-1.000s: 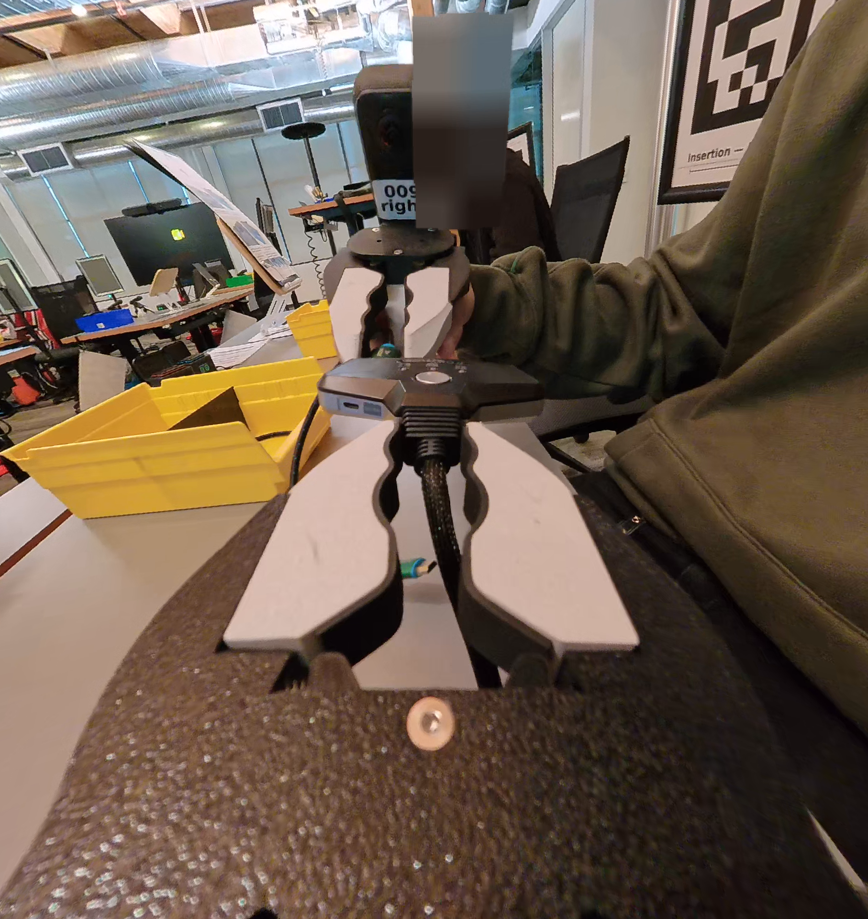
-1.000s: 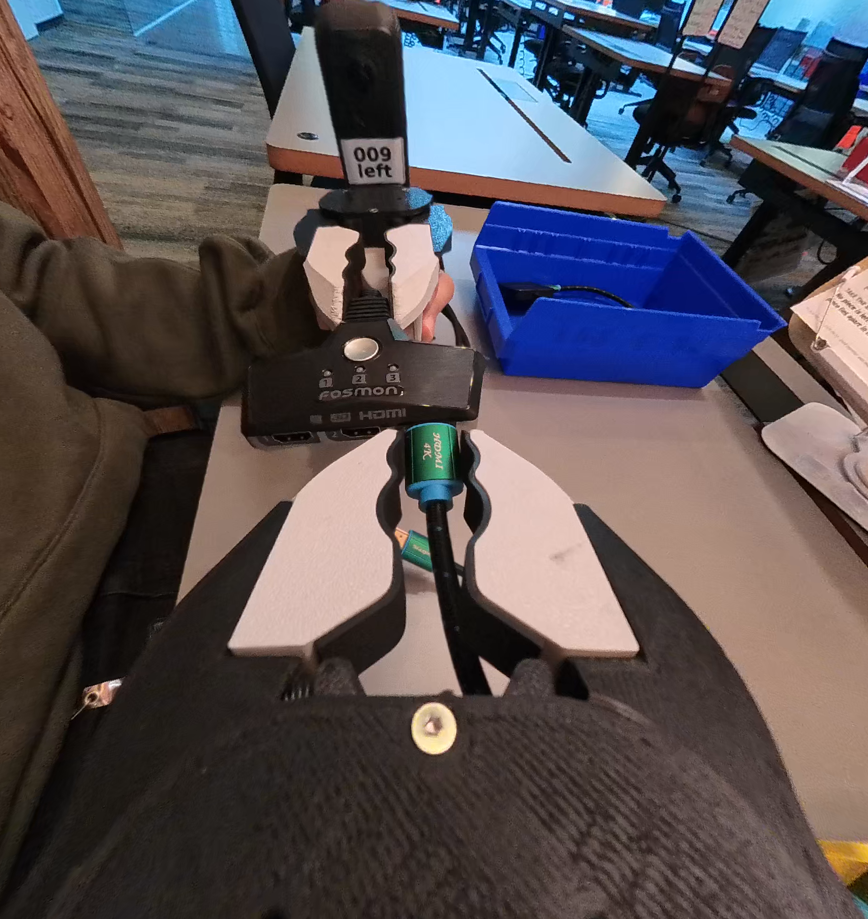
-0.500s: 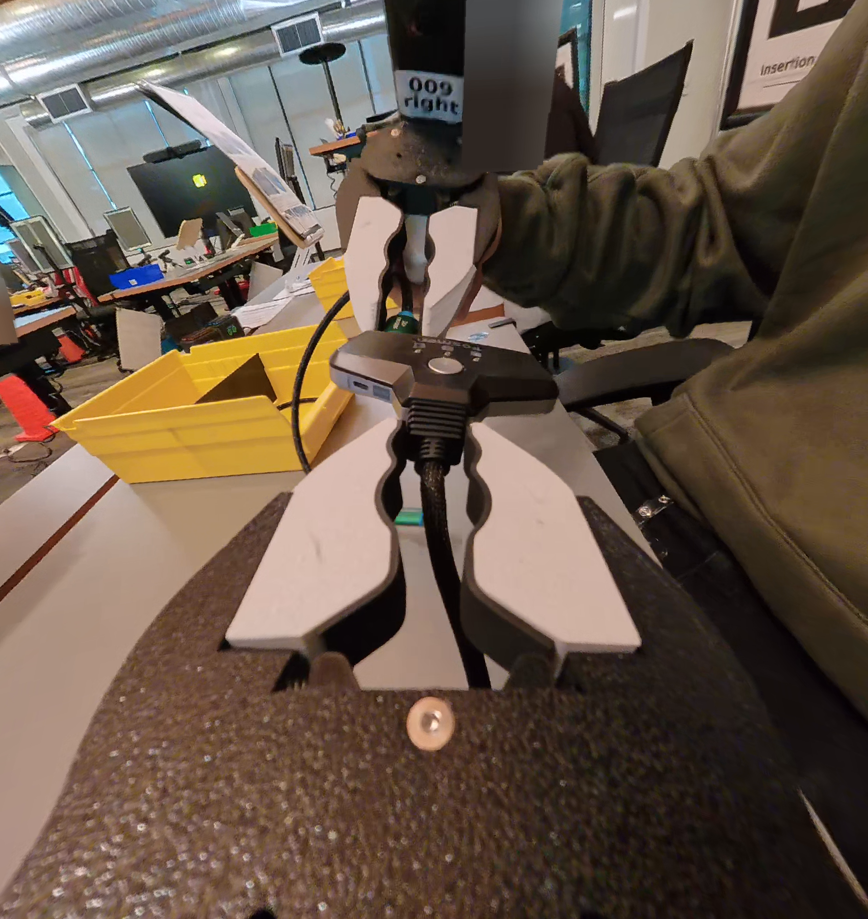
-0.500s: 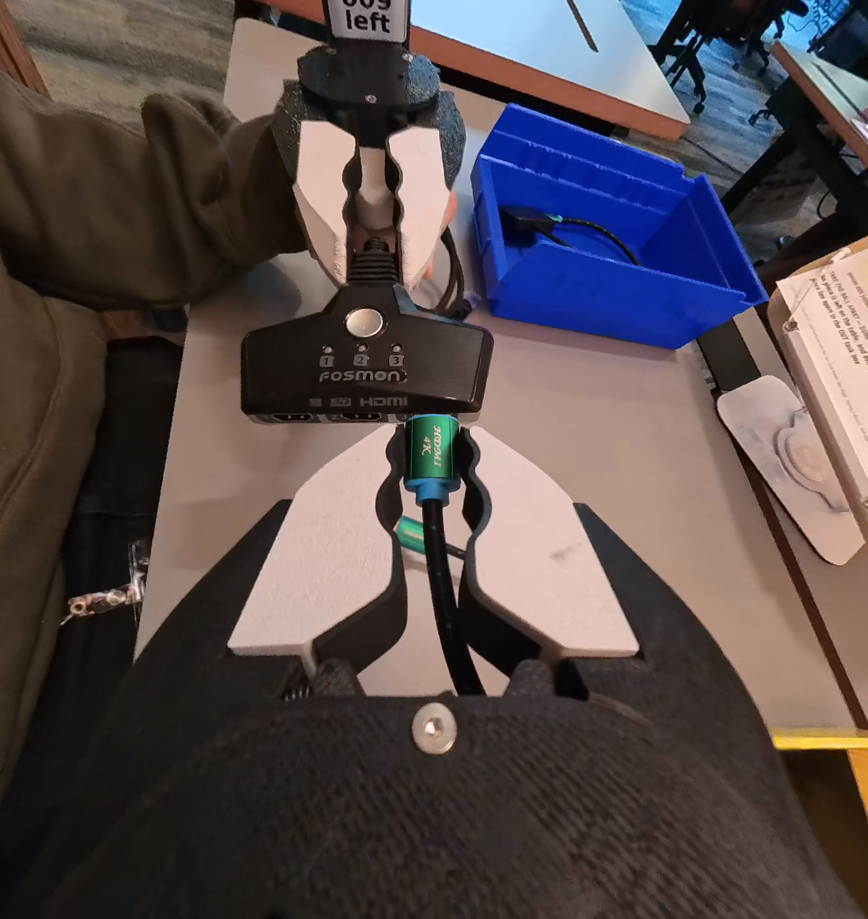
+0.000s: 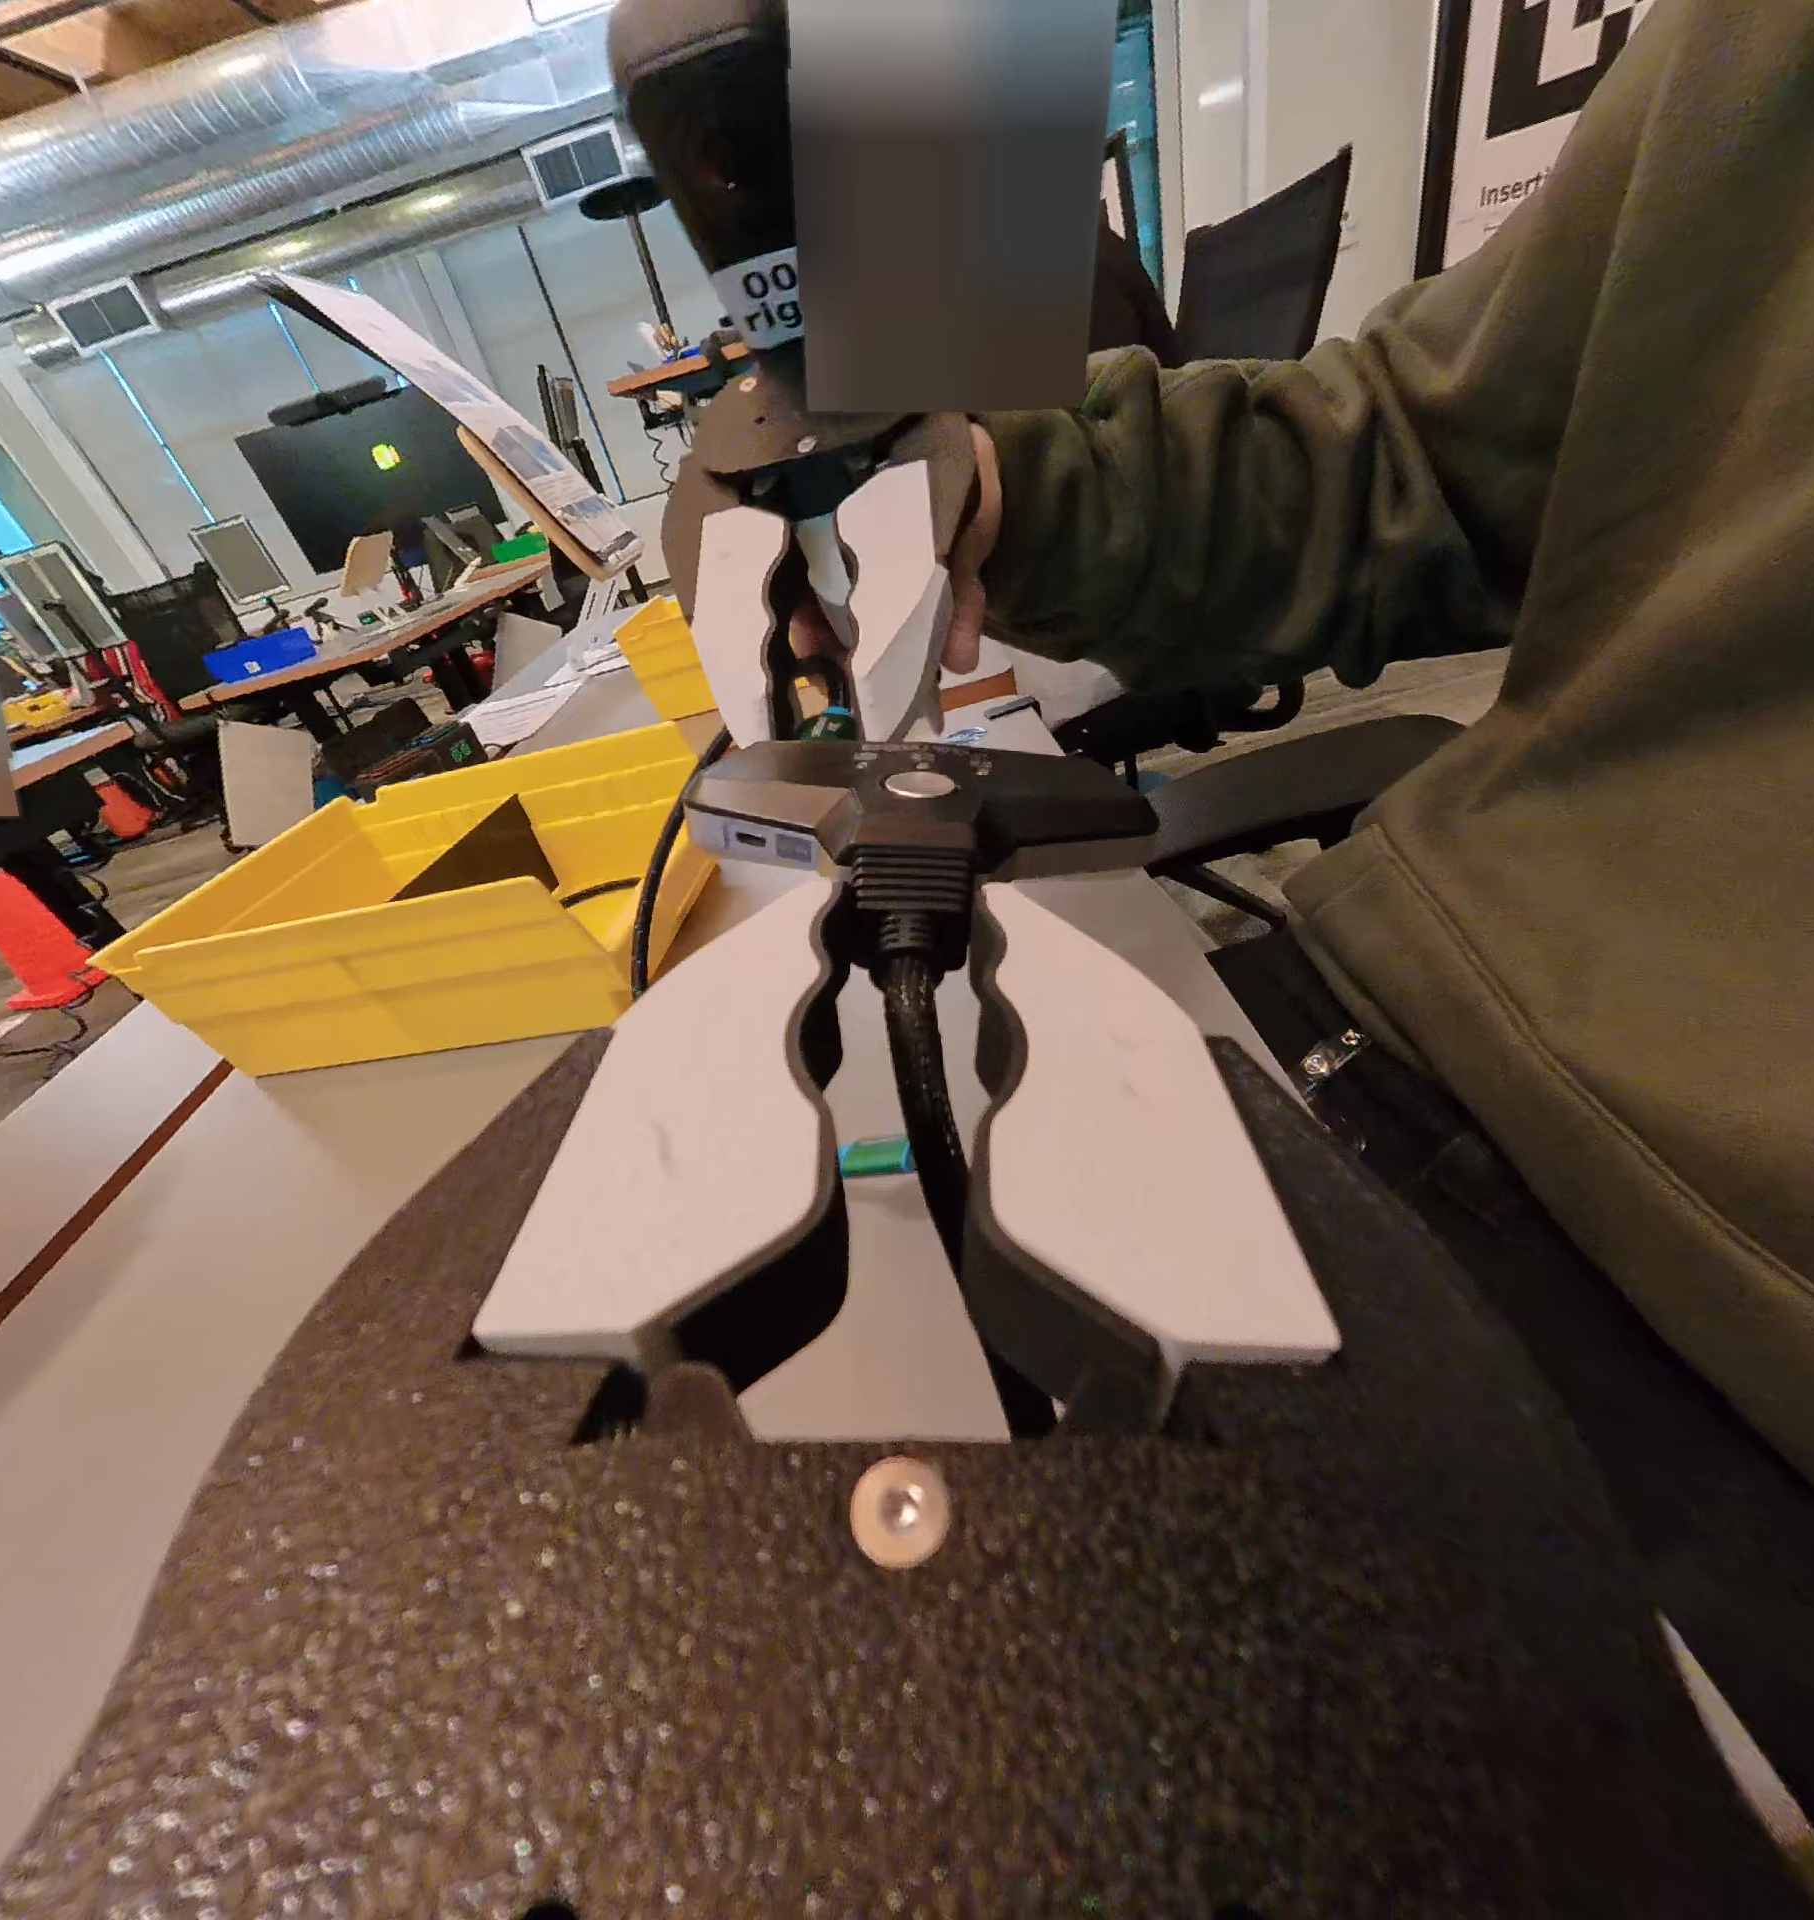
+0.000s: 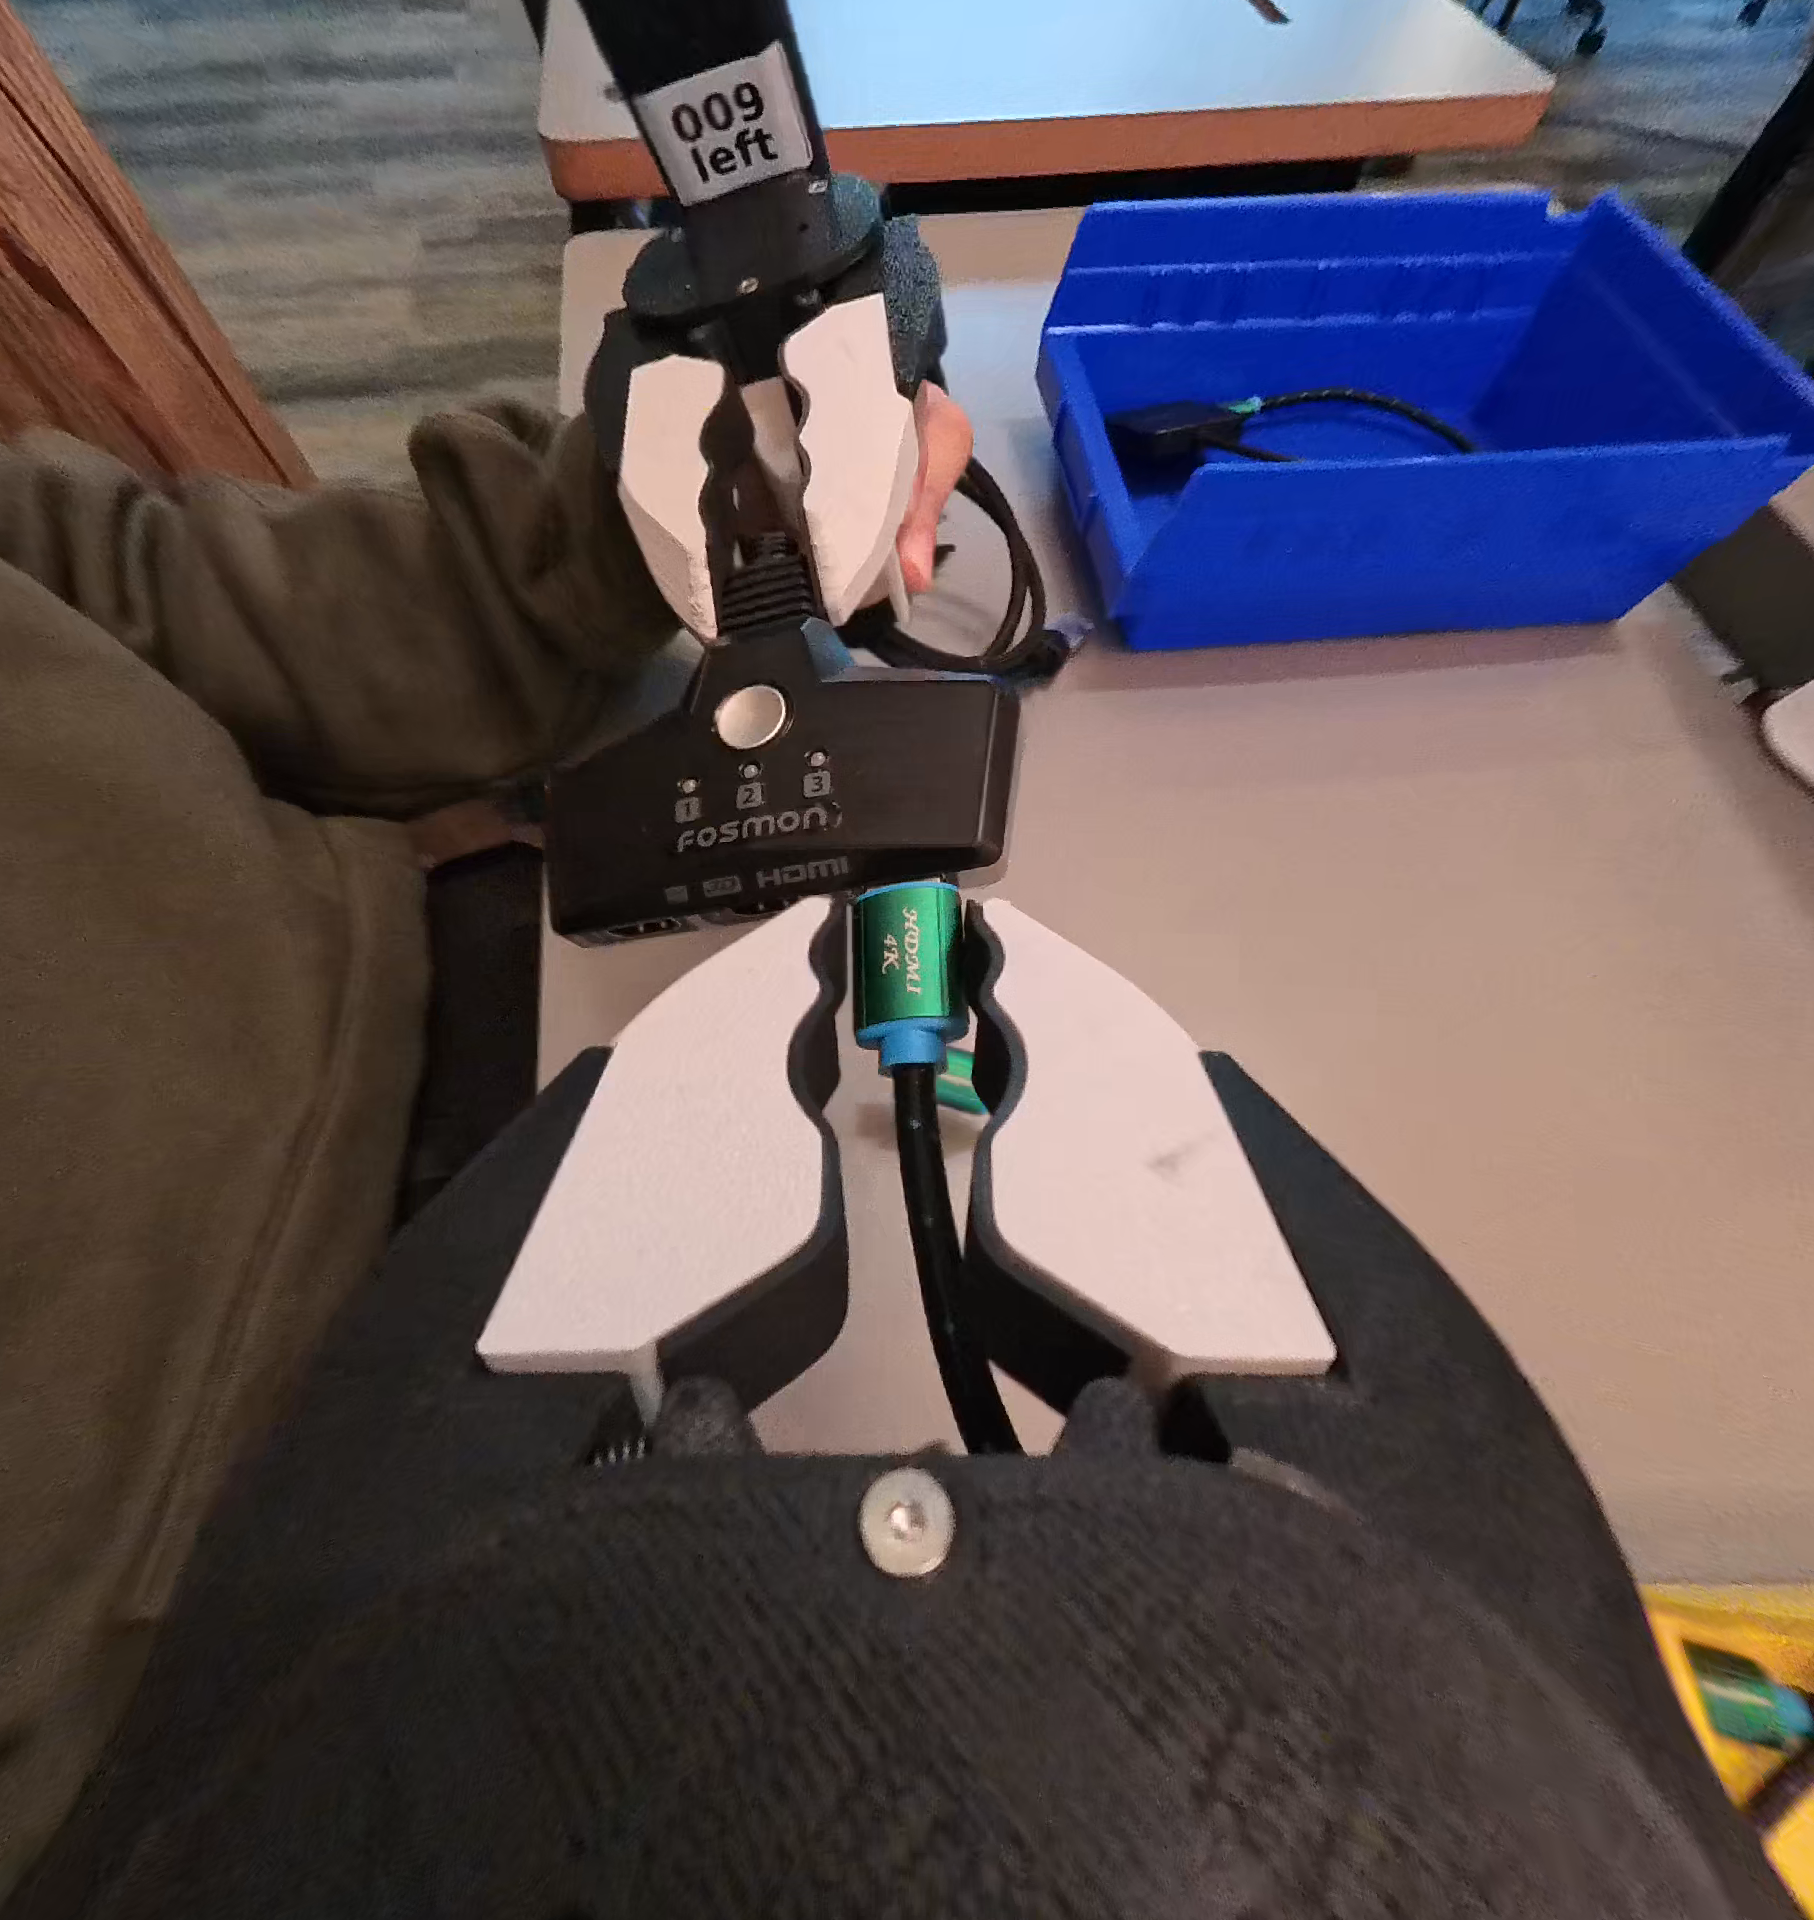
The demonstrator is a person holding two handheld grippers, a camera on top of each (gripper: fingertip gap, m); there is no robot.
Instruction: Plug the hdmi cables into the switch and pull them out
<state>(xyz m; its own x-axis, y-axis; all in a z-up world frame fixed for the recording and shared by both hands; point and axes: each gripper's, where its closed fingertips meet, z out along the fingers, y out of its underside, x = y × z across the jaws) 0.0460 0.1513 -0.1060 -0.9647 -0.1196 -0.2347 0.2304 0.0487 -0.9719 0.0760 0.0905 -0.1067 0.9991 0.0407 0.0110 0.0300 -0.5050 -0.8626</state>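
Note:
A black HDMI switch (image 6: 789, 800) is held in the air between my two grippers; it also shows in the left wrist view (image 5: 918, 805). My left gripper (image 5: 908, 914) is shut on the switch's ribbed black cable collar (image 5: 908, 883). My right gripper (image 6: 903, 914) is shut on a green metal HDMI plug (image 6: 903, 966), which sits in the switch's rightmost front port. Two front ports (image 6: 674, 925) to its left are empty. The plug's black braided cable (image 6: 934, 1247) runs back between my right fingers. Another green plug end (image 5: 872, 1155) lies on the table below.
A blue bin (image 6: 1402, 436) with a cable in it stands on the grey table (image 6: 1402, 935) at the far right. A yellow bin (image 5: 394, 914) stands on the other side. A coiled black cable (image 6: 1007, 582) lies near the blue bin. A person's olive sleeve (image 5: 1505, 623) borders both views.
Both grippers have lifted and tilted, carrying the switch higher above the table. The green plug stays in the same port and both grips hold.

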